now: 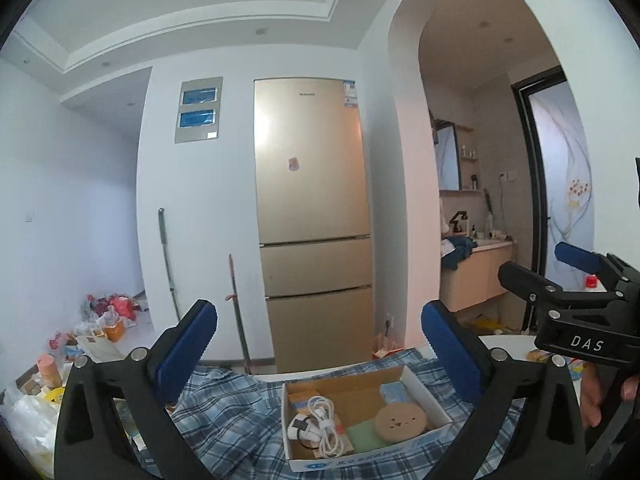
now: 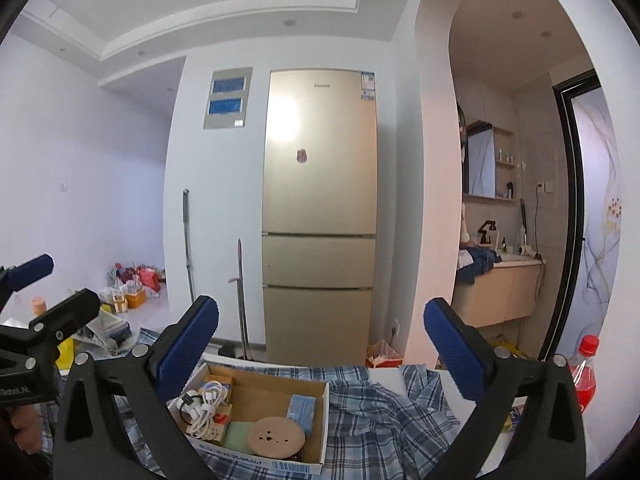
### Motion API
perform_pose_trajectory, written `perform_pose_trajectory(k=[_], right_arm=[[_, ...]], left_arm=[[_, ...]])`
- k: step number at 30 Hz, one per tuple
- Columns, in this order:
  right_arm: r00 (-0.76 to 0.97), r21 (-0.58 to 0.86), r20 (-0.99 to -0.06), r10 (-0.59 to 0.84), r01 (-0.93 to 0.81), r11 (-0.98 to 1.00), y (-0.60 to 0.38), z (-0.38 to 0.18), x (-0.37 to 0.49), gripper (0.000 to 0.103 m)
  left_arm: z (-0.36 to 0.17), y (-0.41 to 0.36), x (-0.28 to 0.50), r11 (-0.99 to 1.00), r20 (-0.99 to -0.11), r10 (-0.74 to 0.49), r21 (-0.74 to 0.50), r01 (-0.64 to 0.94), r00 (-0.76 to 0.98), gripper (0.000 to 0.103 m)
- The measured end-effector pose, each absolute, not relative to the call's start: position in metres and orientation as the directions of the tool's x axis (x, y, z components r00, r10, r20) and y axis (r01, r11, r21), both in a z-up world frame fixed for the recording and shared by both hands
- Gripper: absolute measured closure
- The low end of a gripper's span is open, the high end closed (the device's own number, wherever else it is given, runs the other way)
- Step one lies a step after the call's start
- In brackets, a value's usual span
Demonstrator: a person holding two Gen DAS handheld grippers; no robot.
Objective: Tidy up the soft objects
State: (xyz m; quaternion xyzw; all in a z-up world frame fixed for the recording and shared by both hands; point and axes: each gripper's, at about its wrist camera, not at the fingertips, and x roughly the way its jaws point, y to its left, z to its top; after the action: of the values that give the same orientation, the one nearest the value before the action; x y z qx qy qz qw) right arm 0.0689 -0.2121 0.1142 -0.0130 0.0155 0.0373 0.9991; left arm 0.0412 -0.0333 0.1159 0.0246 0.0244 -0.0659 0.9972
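Right tool (image 1: 568, 276) housing reads "DAS"; fridge (image 1: 312, 216) brand blurred.

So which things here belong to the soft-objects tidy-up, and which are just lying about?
Job:
plaid shirt
cardboard box
round tan pad
green cloth

Lying about:
white cable
red drink bottle
fridge
bags on the floor

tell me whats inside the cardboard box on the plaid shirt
Inside the cardboard box: a coiled white cable, a round tan cork coaster lying over a green pad, a blue packet, and small orange boxes. Whatever lies beneath these is covered.
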Motion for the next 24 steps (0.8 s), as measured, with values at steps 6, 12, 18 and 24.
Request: perform_pose_trajectory(k=[6,12,18,24], right_arm=[[0.997,-0.023,0.036,0.066,-0.065,0.998,-0.215,0.103,0.046,0.000],[0.994,-0.068,0.105,0.009,-0.002,0.998,-0.213,0.079,0.029,0.000],[0.998,-0.023,0.041,0.039,-0.038,0.999,-0.223,0.051,0.033,0.000],[0.999,-0.074,0.029,0.024,-0.022,0.997,-0.216,0.021,0.033,0.000]], left_arm=[[0.106,-0.027,0.023,0.990,0.008,-0.138,0.033,0.138,0.990,0.000],[0.082,-0.021,0.015,0.991,0.009,-0.127,0.049,0.126,0.992,0.000],[0.049,-0.016,0.016,0.989,-0.022,-0.140,0.047,0.141,0.990,0.000],[0.022,-0.018,0.013,0.993,-0.003,-0.100,0.056,0.100,0.995,0.000]])
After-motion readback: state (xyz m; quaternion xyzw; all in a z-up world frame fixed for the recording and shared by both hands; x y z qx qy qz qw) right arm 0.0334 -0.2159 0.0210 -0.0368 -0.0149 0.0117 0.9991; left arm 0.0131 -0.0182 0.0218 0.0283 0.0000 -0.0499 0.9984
